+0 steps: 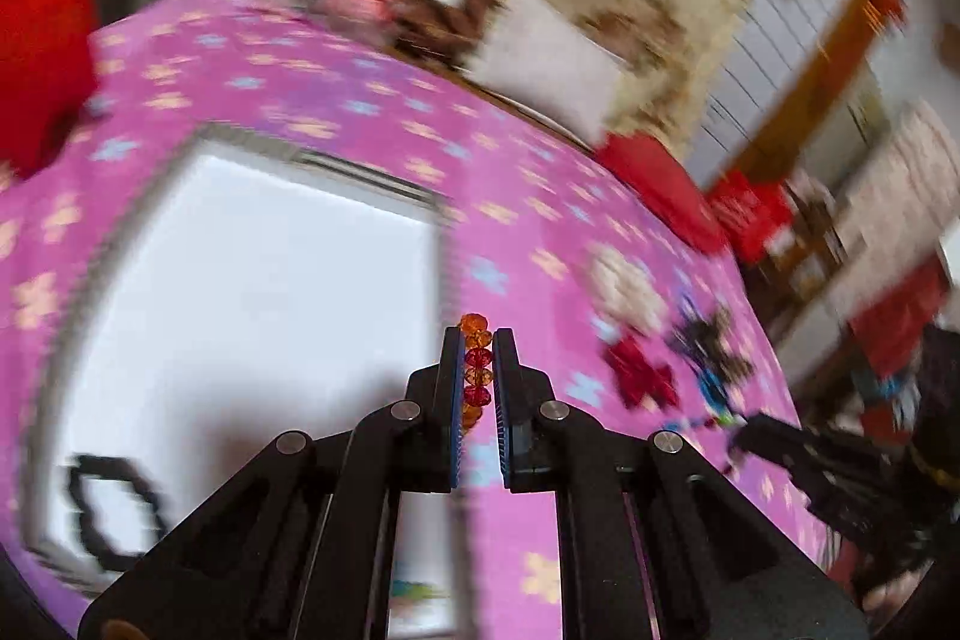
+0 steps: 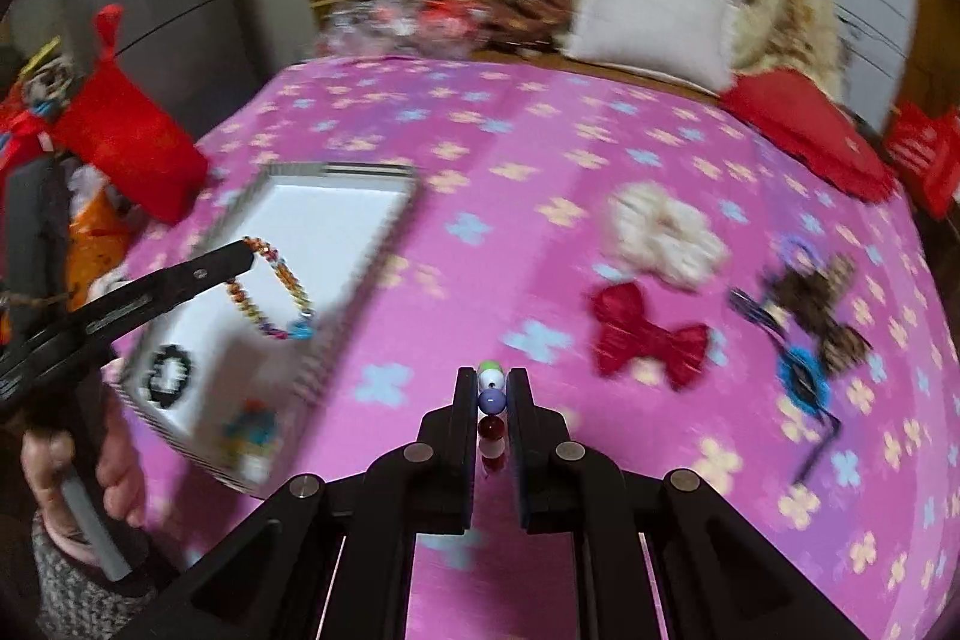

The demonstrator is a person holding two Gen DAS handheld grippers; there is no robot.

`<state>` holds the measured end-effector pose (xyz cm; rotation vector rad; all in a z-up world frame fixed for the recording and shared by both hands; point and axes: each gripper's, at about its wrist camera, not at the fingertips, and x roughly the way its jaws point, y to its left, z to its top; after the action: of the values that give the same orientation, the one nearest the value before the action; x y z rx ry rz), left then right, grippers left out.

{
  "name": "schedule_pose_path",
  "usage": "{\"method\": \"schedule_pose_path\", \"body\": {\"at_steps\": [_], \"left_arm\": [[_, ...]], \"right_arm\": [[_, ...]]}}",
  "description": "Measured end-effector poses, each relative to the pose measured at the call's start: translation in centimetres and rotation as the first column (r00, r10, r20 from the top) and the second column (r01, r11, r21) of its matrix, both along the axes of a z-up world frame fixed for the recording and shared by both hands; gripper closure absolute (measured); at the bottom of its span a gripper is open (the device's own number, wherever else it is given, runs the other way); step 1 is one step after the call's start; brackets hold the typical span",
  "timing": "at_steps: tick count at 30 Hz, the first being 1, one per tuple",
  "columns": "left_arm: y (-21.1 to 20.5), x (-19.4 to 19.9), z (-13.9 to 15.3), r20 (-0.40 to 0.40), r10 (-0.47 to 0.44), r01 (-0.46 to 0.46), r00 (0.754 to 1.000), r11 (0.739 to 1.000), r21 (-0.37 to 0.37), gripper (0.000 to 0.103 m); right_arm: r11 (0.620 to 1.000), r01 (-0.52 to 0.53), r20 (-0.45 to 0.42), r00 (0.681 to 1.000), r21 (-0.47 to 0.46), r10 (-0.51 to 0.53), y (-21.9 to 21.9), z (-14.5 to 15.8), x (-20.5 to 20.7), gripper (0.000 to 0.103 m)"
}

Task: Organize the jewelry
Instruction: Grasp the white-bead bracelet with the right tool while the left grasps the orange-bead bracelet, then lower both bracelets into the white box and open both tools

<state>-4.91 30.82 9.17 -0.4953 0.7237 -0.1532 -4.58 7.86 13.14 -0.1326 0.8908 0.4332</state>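
Amber-and-red faceted bead bracelet (image 1: 476,370) pinched between closed black jaws at lower centre of the left wrist view; in the right wrist view hanging as a loop at left, above the white tray (image 2: 336,220). Round-bead bracelet (image 2: 492,400), white, lilac and dark red, clamped at lower centre. Black ring-shaped piece (image 2: 171,375) lying in the tray's lower left.

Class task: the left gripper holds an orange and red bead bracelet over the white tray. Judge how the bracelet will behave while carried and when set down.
The bracelet is probably floppy: it hangs as a slack loop below the left gripper. It likely swings while carried, as only a few beads are pinched. Set in the white tray, it should collapse rather than roll.
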Motion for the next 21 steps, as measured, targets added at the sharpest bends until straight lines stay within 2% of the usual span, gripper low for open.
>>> {"method": "schedule_pose_path", "body": {"at_steps": [3, 6, 8, 11, 14, 16, 19, 21], "left_arm": [[4.0, -0.2, -0.9, -0.037, 0.139, -0.138, 0.99, 0.99, 0.032, 0.095], [6.6, 0.4, -2.7, -0.087, 0.197, -0.197, 0.977, 0.98, 0.002, 0.095], [7.9, 0.9, -3.8, -0.124, 0.244, -0.244, 0.962, 0.97, 0.013, 0.095], [9.5, 1.0, -5.4, -0.18, 0.28, -0.29, 0.943, 0.957, -0.028, 0.096], [10.4, 1.0, -6.0, -0.211, 0.312, -0.325, 0.926, 0.945, -0.031, 0.096], [10.5, 0.7, -5.9, -0.219, 0.327, -0.338, 0.919, 0.941, -0.012, 0.096], [10.5, 0.6, -5.8, -0.224, 0.335, -0.344, 0.915, 0.939, 0.001, 0.095], [10.2, 0.6, -5.7, -0.226, 0.313, -0.323, 0.923, 0.946, -0.008, 0.093]], "right_arm": [[0.997, -0.081, -0.023, 0.996, 0.011, 0.081, 4.8, -0.1, 0.1, 0.094], [0.989, -0.148, -0.039, 0.988, -0.003, 0.148, 9.6, -0.9, 0.1, 0.094], [0.984, -0.179, -0.056, 0.982, -0.003, 0.179, 12.2, -1.7, 0.1, 0.094], [0.975, -0.216, -0.104, 0.97, 0.04, 0.22, 15.6, -3.0, 0.6, 0.094], [0.97, -0.23, -0.134, 0.962, 0.073, 0.238, 17.2, -4.2, 1.1, 0.094], [0.973, -0.221, -0.155, 0.961, 0.063, 0.228, 17.7, -5.7, 1.7, 0.095], [0.983, -0.184, -0.168, 0.969, -0.004, 0.181, 17.4, -7.8, 2.7, 0.095], [0.984, -0.174, -0.192, 0.968, -0.037, 0.163, 16.9, -9.1, 3.3, 0.095]]}}
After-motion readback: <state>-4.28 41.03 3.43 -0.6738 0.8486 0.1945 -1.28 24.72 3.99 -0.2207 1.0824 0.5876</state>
